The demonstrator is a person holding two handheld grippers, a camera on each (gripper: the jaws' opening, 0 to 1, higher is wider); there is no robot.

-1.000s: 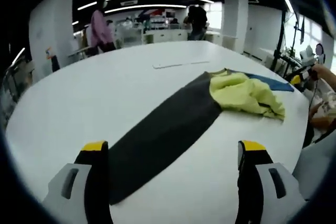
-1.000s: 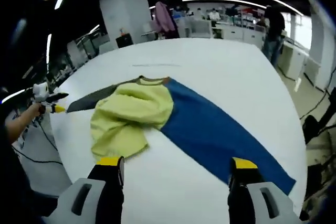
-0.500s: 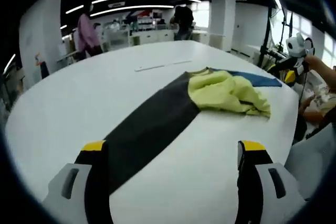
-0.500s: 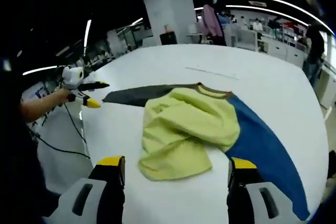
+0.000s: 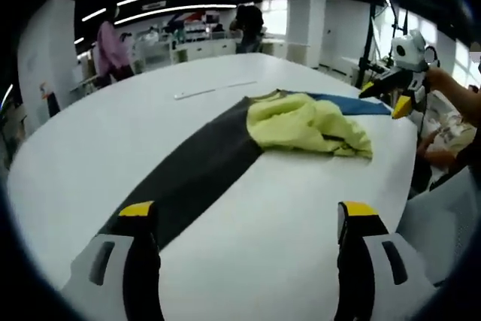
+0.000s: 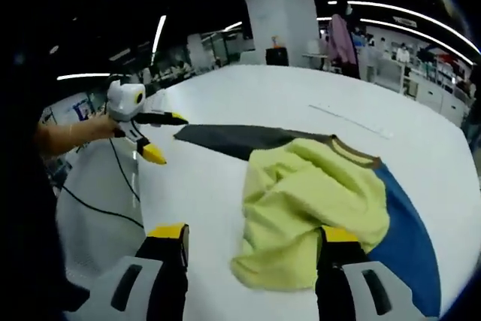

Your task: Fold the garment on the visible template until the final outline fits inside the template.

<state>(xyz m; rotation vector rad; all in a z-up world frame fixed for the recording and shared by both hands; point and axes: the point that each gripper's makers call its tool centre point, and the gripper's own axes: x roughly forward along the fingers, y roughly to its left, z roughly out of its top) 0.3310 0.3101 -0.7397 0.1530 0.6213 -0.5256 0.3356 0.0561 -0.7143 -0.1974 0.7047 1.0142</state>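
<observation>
1. The garment point(image 6: 316, 212) is soft cloth. It is matt, not shiny.
2. Its yellow part point(image 5: 304, 122) is crumpled, with many folds.
3. Its dark grey sleeve point(image 5: 199, 171) lies flat and smooth.
4. Its blue sleeve point(image 6: 406, 238) is smooth cloth too.
5. The tabletop point(image 5: 113, 133) is white, smooth and a little shiny.
6. The left tool point(image 5: 242, 219) looks like hard plastic, grey and black with yellow tips.
7. The right tool point(image 6: 252, 242) looks like the same hard plastic with yellow tips.
</observation>
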